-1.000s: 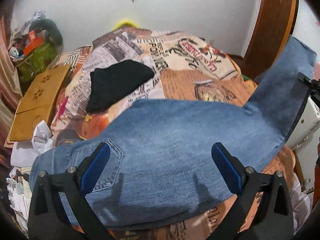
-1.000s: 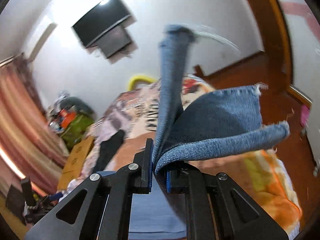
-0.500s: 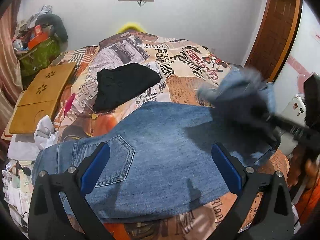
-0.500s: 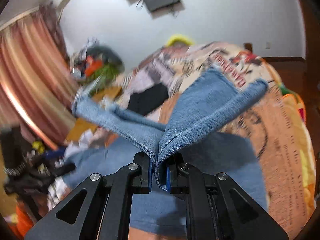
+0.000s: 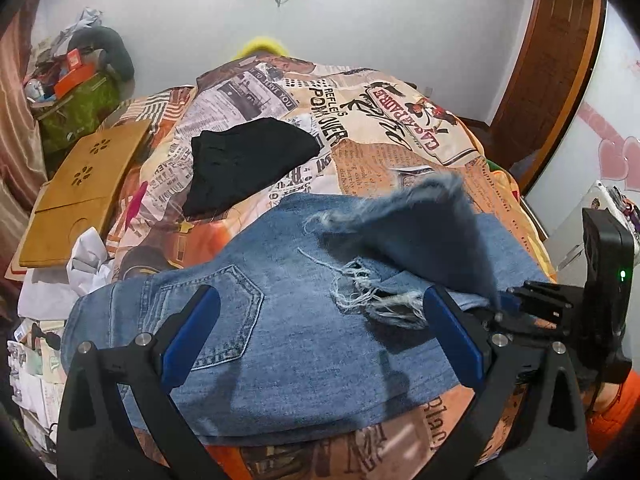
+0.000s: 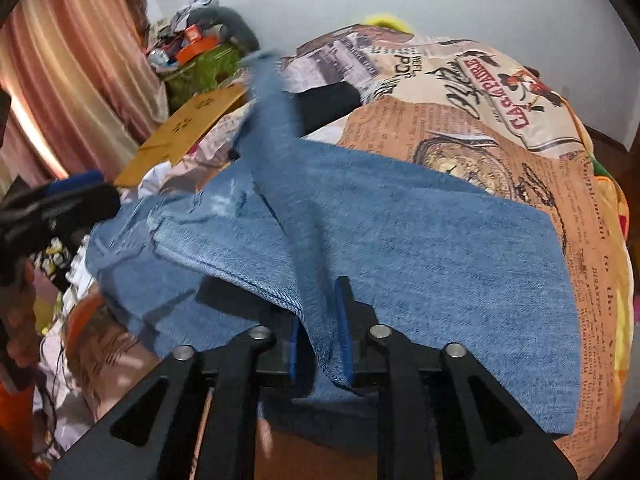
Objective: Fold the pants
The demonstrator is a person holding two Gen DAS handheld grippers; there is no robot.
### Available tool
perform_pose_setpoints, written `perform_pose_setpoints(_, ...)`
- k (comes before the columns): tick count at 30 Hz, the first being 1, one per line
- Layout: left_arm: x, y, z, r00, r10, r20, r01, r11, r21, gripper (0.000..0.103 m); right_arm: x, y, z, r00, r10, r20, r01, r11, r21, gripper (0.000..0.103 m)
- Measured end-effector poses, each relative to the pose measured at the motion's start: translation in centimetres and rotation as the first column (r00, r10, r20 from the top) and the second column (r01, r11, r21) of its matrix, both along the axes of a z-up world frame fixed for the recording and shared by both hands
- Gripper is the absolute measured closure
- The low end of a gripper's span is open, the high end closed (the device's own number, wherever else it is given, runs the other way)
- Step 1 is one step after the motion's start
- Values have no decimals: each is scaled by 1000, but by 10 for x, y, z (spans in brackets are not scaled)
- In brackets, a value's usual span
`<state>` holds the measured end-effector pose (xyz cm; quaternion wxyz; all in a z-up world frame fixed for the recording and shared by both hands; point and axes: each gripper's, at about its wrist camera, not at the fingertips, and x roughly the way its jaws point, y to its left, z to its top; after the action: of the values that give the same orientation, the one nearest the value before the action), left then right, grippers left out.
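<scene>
Underneath: newsprint bedspread (image 5: 384,128); white wall (image 5: 400,20) behind.

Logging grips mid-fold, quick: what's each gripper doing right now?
Left gripper: open, empty, hovering above the jeans.
Right gripper: shut on the jeans, fold of denim pinched between its jaws.
</scene>
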<state>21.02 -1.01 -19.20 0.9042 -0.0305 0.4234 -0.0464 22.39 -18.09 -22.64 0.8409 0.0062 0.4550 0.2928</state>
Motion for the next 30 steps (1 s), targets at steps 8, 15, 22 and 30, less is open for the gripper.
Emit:
perform_pose_setpoints(8,15,-18,19,999,-29,40,28,999,30,0,-20,-4,20,996,89,5,-89,996,28,59)
perform_pose_setpoints(15,46,-45,12,995,-93,23,92,994,51,0,-7,-55,36,997,-47,53,44,997,57,54)
perform_pose_setpoints(22,61,-74,-44,980,-143,-137,162,977,140,30,14,-95,-3,983,-178,-40,178,984,-21,54)
perform_pose_setpoints(30,48,-68,-70,971,-164,-174,190,970,148,27,2,-98,-22,981,-186,-55,183,982,-48,54)
